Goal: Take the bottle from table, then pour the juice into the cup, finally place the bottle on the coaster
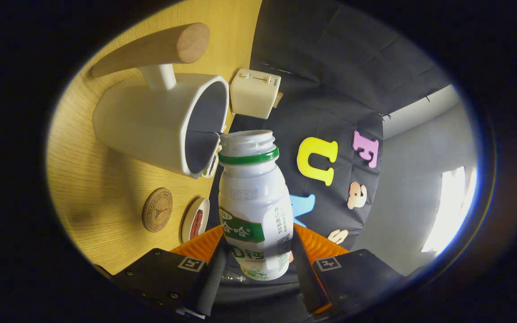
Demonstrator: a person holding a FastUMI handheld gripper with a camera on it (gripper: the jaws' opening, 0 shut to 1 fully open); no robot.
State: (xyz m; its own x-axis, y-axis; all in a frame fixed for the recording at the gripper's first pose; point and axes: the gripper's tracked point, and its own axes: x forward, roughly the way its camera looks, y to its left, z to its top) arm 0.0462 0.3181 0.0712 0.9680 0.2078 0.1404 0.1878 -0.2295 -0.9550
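In the gripper view we see our fingers (255,264) closed on the lower body of the white bottle (255,211), one on each side, with its open, green-ringed mouth tipped right against the rim of the white cup (151,121) that stands on the wooden desk (92,179). Beside the cup lie a round wooden coaster (157,209) and a small dish (195,220), and beyond it a cream toaster (255,93). Whether any juice is running we cannot quite tell.
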